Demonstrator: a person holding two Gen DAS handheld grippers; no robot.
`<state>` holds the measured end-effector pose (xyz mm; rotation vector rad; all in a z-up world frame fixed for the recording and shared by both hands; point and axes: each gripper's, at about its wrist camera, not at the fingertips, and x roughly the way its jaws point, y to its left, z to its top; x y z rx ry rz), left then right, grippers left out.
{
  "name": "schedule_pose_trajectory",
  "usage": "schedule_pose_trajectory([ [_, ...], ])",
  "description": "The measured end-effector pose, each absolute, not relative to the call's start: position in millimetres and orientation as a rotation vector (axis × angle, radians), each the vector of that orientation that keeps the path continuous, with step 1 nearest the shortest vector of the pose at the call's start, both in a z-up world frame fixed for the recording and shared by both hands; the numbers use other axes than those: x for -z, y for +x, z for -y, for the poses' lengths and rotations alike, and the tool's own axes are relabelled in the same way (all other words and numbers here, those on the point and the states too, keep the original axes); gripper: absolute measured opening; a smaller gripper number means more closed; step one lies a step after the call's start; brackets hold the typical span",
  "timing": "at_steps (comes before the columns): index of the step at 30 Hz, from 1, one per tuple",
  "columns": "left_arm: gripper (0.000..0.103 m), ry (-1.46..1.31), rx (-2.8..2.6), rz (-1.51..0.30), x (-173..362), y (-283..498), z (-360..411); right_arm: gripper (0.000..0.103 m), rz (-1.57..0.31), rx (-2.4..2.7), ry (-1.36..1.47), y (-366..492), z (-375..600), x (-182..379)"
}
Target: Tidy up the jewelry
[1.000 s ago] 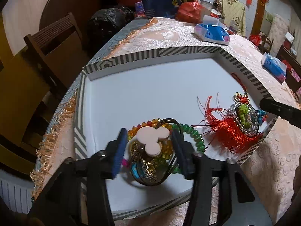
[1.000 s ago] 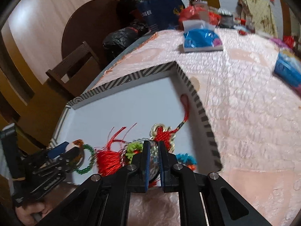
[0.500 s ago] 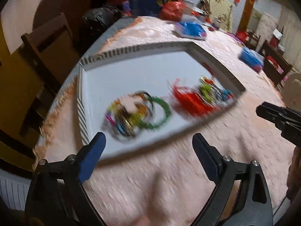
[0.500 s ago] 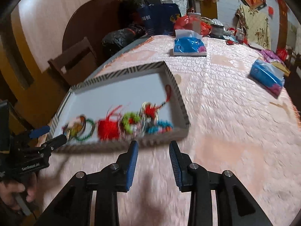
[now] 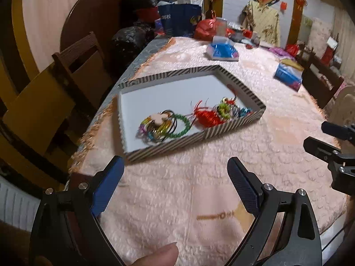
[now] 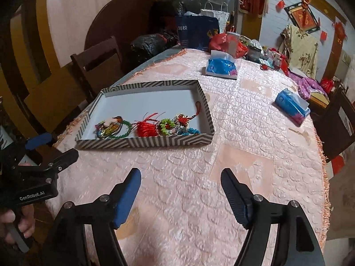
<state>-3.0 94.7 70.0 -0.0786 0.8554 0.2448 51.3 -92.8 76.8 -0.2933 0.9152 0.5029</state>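
Note:
A striped shallow box (image 5: 224, 130) (image 6: 144, 142) with a white floor sits on the pink tablecloth. Inside it lie a bundle of beaded bracelets with a white mouse-shaped charm (image 5: 158, 125) (image 6: 111, 127), a green bead bracelet (image 5: 180, 126) and a red tassel ornament with green and blue beads (image 5: 214, 114) (image 6: 159, 126). My left gripper (image 5: 175, 185) is open and empty, held back from the box's near edge. My right gripper (image 6: 180, 191) is open and empty, also short of the box. Each gripper shows in the other's view, the right one (image 5: 321, 141) and the left one (image 6: 52, 147).
Blue tissue packs (image 6: 221, 66) (image 6: 292, 106) lie on the table beyond the box. Bags and clutter (image 6: 199, 33) fill the far end. Wooden chairs (image 5: 73, 71) stand along the left side; another chair (image 6: 339, 124) is at the right.
Both grippers let go of the jewelry in the box, opened wide and pulled back toward the near table edge. The jewelry stays in the box.

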Motion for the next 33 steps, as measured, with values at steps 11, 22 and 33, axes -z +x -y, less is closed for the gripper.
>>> schedule_pose_trajectory([
  [11, 0.094, -0.054, -0.238, -0.838, -82.0, -15.9, -85.5, 0.072, -0.926, -0.5, -0.283, 34.4, 97.7, -77.7],
  [22, 0.094, -0.048, -0.239, -0.844, -79.6, -14.0, -81.6, 0.072, -0.935, -0.499, -0.286, 36.2, 98.7, -74.2],
  [33, 0.094, -0.053, -0.238, -0.858, -73.9, -11.1, -83.2, 0.072, -0.94, -0.504, -0.289, 37.5, 95.3, -72.4],
])
